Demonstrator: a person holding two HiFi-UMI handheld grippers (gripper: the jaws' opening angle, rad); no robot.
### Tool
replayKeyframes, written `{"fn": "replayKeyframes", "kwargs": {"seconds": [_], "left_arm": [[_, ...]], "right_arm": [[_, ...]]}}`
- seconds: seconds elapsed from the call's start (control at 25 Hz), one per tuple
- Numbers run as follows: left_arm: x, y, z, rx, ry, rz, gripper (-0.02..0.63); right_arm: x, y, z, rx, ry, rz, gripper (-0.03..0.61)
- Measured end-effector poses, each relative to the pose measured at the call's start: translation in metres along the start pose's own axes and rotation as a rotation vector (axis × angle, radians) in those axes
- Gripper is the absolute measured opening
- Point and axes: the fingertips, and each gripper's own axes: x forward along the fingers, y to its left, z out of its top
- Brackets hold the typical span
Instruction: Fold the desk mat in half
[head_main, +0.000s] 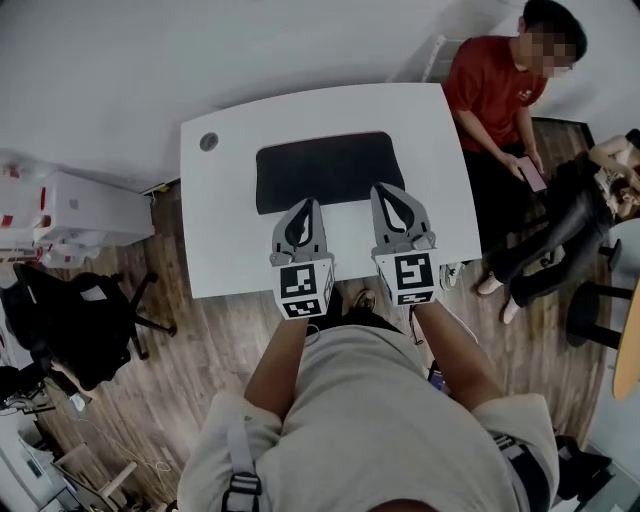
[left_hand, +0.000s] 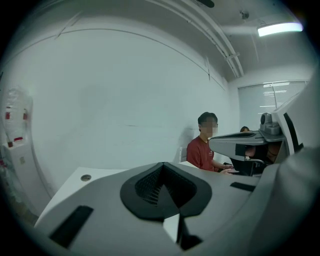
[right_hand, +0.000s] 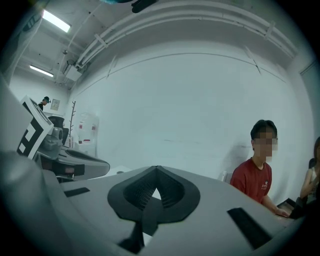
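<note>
**Head view.** A black rectangular desk mat (head_main: 325, 168) lies flat near the middle of the white worktop (head_main: 225, 250). Its long sides run parallel to the worktop's near and far edges. A small grey round cable port (head_main: 208, 141) sits by the far left corner. A person in a red shirt (head_main: 495, 85) sits at the right edge, looking at a phone. The left hand-held gripper (head_main: 304, 204) and the right hand-held gripper (head_main: 384, 188) are side by side, with their tips over the mat's near long edge. No flap is raised. From this height, neither a crease nor a doubled edge can be made out.

**Left gripper view.** The left hand-held gripper's (left_hand: 163, 172) dark ribbed pads meet with nothing between them. It points nearly level, across the worktop at the white wall, and the mat itself does not show.

**Right gripper view.** The right hand-held gripper's (right_hand: 156, 172) jaws are likewise pressed together and empty. Only a dark slit shows below the pads.

**Judgement.** The scene fits two stages: a mat spread at full size with the hand-held grippers coming to its near edge, or a mat already doubled with them drawing off. The pictures do not settle which, since the mat's thickness at its edges cannot be read. With both pairs of jaws shut, neither can take hold of an edge as it stands.
</note>
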Motion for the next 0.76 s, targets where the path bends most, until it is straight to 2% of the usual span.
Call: {"fn": "replayKeyframes", "kwargs": {"seconds": [0.28, 0.76], "left_arm": [[-0.02, -0.026, -0.001, -0.005, -0.02, 0.016, 0.011], [-0.023, -0.077, 0.014, 0.034, -0.048, -0.023, 0.011]], "right_arm": [[-0.03, 0.0, 0.0, -0.006, -0.019, 0.016, 0.04], [-0.065, -0.03, 0.006, -0.004, -0.051, -0.001, 0.04]]}}
